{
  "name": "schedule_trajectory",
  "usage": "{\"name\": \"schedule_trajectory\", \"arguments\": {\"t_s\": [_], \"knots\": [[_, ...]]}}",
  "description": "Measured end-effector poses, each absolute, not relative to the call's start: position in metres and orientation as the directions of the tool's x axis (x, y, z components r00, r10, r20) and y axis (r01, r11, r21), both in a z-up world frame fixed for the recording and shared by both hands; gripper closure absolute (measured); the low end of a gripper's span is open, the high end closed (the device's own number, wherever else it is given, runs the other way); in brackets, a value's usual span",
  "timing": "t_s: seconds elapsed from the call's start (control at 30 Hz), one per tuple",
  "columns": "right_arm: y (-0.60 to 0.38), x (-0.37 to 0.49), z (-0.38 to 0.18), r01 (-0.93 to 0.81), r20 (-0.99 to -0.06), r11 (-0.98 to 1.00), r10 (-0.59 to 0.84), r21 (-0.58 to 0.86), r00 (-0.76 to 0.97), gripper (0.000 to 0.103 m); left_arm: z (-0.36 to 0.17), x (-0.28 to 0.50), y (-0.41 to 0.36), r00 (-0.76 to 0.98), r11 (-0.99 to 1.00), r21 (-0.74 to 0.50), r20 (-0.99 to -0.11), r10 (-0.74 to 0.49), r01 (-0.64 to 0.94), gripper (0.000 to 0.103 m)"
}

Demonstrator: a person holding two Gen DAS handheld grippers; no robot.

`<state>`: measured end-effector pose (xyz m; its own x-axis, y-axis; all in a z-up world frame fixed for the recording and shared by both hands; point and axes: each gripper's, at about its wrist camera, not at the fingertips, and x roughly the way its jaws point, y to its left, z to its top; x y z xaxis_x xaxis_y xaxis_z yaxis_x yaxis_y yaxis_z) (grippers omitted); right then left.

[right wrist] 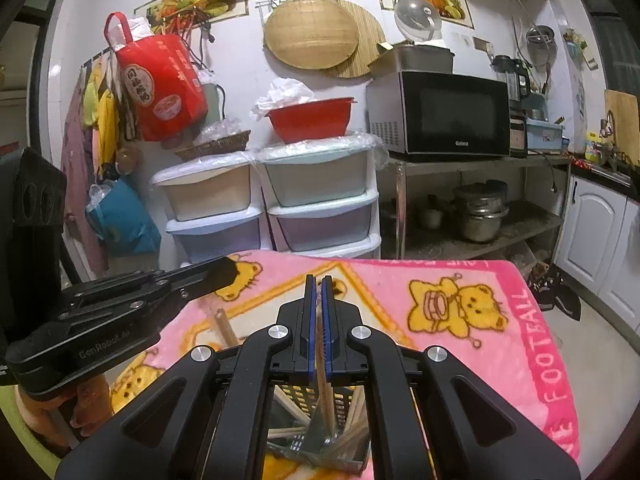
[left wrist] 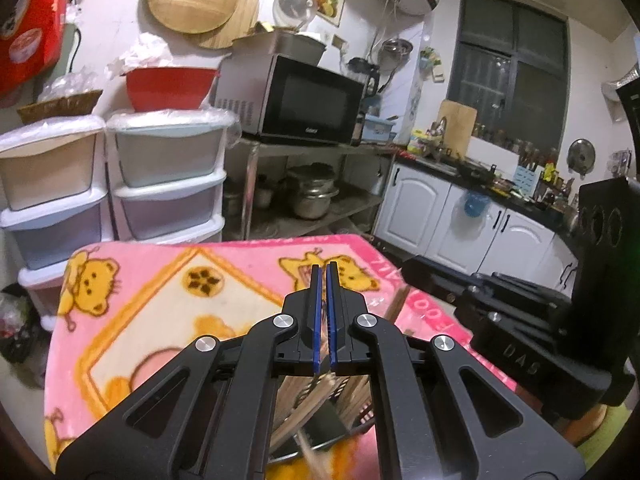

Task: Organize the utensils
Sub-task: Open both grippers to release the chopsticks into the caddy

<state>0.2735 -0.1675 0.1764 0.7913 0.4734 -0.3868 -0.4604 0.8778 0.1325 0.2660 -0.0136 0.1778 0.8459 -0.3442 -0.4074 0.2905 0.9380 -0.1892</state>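
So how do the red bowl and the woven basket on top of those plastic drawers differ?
The red bowl is glossy, deep and bright red; the woven basket is brown wicker, shallow and flat. The red bowl sits on the right drawer stack, the woven basket on the left stack, nearer the hanging red bag. Both seem to hold crumpled plastic.

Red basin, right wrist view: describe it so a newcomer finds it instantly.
Start at the microwave on the metal shelf, then look left to the stacked pastel plastic drawers. The red basin sits atop the right-hand stack, with crumpled white plastic behind it. It is the only red bowl-shaped thing; its neighbour is a flat wicker tray.
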Motion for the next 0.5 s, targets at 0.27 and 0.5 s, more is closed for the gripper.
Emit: {"name": "schedule_trajectory", "arguments": {"t_s": [0.27,0.5], "knots": [[-0.176,0.274,0.164,-0.436,-0.420,0.887,0.456,0.150,0.784,0.083,0.164,0.262,-0.007,0.835,0.950,-0.179,-0.454,-0.310,0.256,0.102],[-0.186,0.260,0.159,-0.424,-0.425,0.894,0.442,0.143,0.790,0.069,0.158,0.253,-0.001,0.835,0.958,-0.175,-0.471,-0.285,0.228,0.074]]}}
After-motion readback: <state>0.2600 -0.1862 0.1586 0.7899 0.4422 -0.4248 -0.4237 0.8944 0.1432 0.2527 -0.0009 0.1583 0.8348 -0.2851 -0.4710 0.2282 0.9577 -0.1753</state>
